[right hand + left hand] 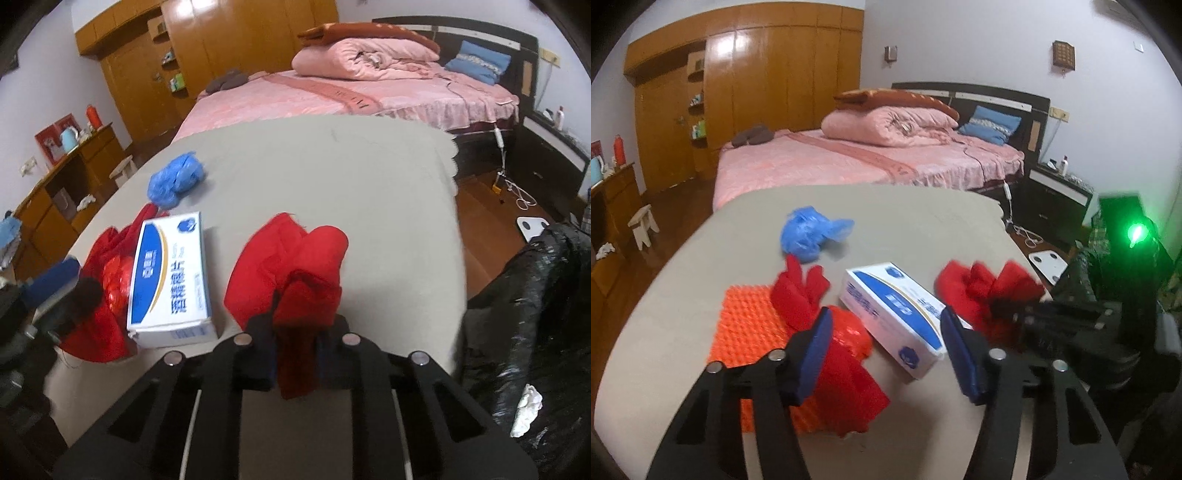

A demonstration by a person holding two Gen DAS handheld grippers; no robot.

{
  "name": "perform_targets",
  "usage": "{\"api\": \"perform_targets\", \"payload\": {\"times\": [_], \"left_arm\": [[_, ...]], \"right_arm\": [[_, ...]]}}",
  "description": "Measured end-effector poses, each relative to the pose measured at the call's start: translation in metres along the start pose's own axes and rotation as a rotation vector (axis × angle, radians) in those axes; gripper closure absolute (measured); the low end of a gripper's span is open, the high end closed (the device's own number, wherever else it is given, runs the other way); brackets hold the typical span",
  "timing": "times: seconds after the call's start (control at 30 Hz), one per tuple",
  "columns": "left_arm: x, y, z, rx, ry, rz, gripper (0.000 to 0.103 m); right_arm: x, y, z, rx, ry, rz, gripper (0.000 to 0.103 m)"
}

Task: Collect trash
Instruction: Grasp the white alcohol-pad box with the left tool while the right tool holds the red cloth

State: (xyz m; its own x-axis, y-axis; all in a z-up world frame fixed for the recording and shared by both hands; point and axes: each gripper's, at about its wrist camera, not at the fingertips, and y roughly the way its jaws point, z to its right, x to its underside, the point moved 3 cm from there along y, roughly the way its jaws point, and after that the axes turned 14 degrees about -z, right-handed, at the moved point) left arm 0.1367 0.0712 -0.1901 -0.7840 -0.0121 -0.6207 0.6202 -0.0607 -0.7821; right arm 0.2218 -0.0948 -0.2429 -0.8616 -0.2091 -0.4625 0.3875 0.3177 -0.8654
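My right gripper (295, 325) is shut on a crumpled red cloth (295, 258) that lies on the beige table (332, 166). My left gripper (886, 317) stands open around a white and blue box (890, 314); its pads do not press on the box. The left pad hangs over a red plastic bag (849, 332) and red scraps (798, 291) on an orange bumpy mat (746, 328). A crumpled blue plastic bag (809, 236) lies farther back. The right gripper shows blurred in the left wrist view, on the red cloth (975, 288).
An open black trash bag (535, 295) with a white tissue (528, 406) in it stands off the table's right edge. Behind the table are a pink bed (849, 158), a wooden wardrobe (775, 81) and a dark nightstand (1056, 195). A wooden desk (66, 177) stands at the left.
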Motion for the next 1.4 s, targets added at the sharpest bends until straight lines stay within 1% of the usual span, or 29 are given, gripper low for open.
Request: {"api": "perform_targets", "payload": {"times": [0.2, 0.37, 0.53, 0.67, 0.77, 0.83, 0.93, 1.03, 1.1, 1.17, 1.27, 1.4], "left_arm": [[0.002, 0.017, 0.012, 0.0, 0.003, -0.058, 0.047], [0.002, 0.021, 0.021, 0.005, -0.006, -0.064, 0.046], [0.002, 0.029, 0.023, -0.01, -0.003, -0.08, 0.046], [0.005, 0.029, 0.007, -0.039, -0.022, -0.087, 0.046], [0.006, 0.027, -0.012, -0.079, -0.036, -0.085, 0.046], [0.006, 0.027, -0.025, -0.085, -0.059, -0.092, 0.046], [0.005, 0.022, -0.029, -0.066, -0.078, -0.084, 0.046], [0.003, 0.016, -0.019, -0.036, -0.071, -0.064, 0.041], [0.0, 0.014, -0.006, -0.009, -0.058, -0.05, 0.032], [-0.002, 0.017, 0.009, 0.005, -0.043, -0.043, 0.027], [-0.008, 0.027, 0.025, 0.011, -0.026, -0.052, 0.025], [-0.011, 0.043, 0.034, -0.026, -0.019, -0.092, 0.024]], "right_arm": [[-0.001, -0.008, 0.006, -0.003, 0.016, 0.016, 0.089], [-0.001, -0.01, 0.009, -0.006, 0.027, 0.017, 0.089], [0.0, -0.008, 0.011, -0.01, 0.029, 0.012, 0.089], [0.001, -0.006, 0.009, -0.01, 0.026, 0.008, 0.089], [0.002, -0.006, 0.009, -0.013, 0.029, 0.007, 0.089], [0.002, -0.005, 0.009, -0.011, 0.027, 0.005, 0.089], [0.001, -0.006, 0.009, -0.013, 0.033, 0.011, 0.089], [-0.001, -0.009, 0.011, -0.011, 0.039, 0.021, 0.088], [-0.001, -0.011, 0.013, -0.009, 0.041, 0.026, 0.088], [-0.002, -0.014, 0.016, -0.009, 0.05, 0.033, 0.088], [-0.003, -0.016, 0.021, -0.007, 0.059, 0.038, 0.088], [-0.004, -0.016, 0.024, -0.008, 0.068, 0.039, 0.088]]}}
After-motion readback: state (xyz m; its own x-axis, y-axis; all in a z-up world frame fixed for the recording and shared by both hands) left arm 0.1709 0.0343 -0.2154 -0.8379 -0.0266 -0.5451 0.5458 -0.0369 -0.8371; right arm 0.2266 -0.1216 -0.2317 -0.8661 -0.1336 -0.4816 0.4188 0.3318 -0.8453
